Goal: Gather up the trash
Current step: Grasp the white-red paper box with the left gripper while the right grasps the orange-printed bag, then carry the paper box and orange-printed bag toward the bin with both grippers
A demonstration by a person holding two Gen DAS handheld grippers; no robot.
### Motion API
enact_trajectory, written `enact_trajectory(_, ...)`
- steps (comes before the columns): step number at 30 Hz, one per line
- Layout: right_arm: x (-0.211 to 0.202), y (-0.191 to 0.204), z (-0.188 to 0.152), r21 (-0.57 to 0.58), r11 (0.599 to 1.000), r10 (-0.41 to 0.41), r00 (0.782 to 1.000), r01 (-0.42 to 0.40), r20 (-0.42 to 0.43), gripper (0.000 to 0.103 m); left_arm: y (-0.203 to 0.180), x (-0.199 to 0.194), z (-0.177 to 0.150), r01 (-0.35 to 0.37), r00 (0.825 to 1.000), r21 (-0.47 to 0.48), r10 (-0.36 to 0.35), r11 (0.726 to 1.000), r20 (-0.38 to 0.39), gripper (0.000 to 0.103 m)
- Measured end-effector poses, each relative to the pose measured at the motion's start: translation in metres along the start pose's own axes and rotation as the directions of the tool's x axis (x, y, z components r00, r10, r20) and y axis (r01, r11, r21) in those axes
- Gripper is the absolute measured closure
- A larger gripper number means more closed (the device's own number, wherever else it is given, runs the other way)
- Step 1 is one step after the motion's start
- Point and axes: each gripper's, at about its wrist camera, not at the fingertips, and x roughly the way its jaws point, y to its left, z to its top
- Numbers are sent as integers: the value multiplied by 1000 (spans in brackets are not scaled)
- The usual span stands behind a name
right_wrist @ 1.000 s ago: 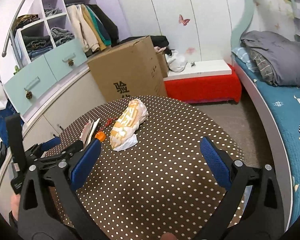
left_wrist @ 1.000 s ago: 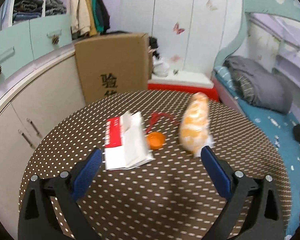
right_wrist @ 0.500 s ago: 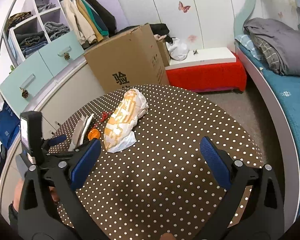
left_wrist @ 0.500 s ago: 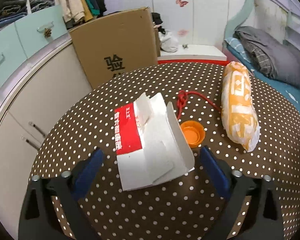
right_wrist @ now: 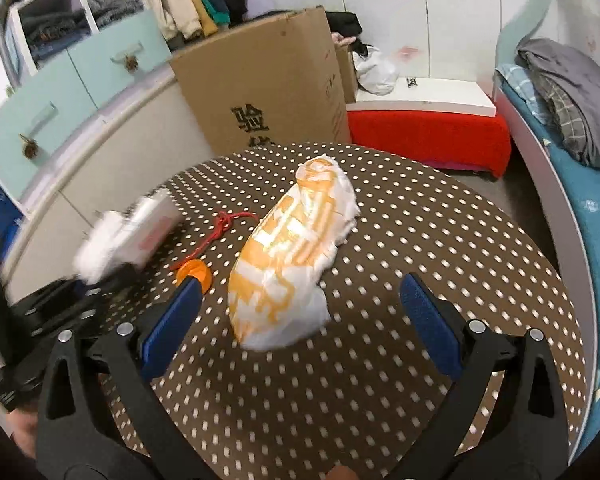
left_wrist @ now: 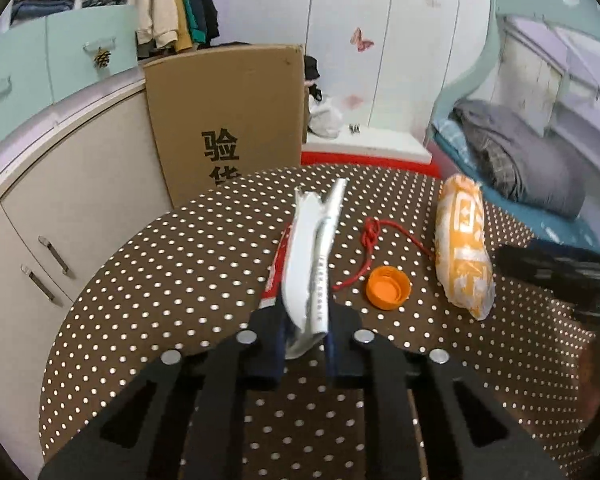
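My left gripper [left_wrist: 304, 320] has its jaws closing on a white-and-red paper carton [left_wrist: 312, 256], squeezed flat and standing on edge between the pads; in the right wrist view the carton [right_wrist: 132, 232] is blurred. An orange bottle cap [left_wrist: 388, 288] and a knotted red string [left_wrist: 374, 236] lie just right of it on the dotted brown table [left_wrist: 180, 260]. My right gripper [right_wrist: 300, 292] is open, low over the table, with the near end of an orange-and-white wrapper [right_wrist: 292, 256] between its fingers, untouched.
A big cardboard box [left_wrist: 228, 120] stands behind the table's far edge, next to curved white cabinets [left_wrist: 80, 200]. A red-and-white bench [right_wrist: 428, 128] and a bed [left_wrist: 532, 168] lie to the right. Each gripper shows at the edge of the other's view.
My left gripper moved forward and closed on the carton, which went from lying open to pinched on edge. My right gripper came down closer to the wrapper, still open.
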Motion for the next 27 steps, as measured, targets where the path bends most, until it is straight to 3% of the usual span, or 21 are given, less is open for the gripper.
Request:
enact_trajectory(5,27,11,8,21,999,-43,999,43,-21,8,9,-10,0,21,999,-45,-19,999,48,93)
enact_trajectory(6,31,14,9,13,999,-43,999,43,-24,23,8,-12,0,28,998,-47,-26,999,54,93)
enact_trajectory(7,33,16,8,4,999,-49,998,50,-26,49,6,-12,0,33,998,-42,-31,999,56,93)
enact_trajectory(13,17,14,-2,10,999,-47,999,47,7,54,-7,-16,-1,69,995,-12,-68,998,75,93)
enact_trajectory(18,-19,4,-12,2,999,-36,997,36,62,54,-16,-24,-4,90,990,10,-91,996,103,93)
enact_trajectory(25,-75,-20,-26,-1,1000,-20,989,21,146,54,-28,-30,-5,200,971,15,-200,980,128,93)
enact_trajectory(27,-90,-29,-29,2,1000,-20,986,20,163,54,-32,-31,-4,190,973,17,-191,982,129,93)
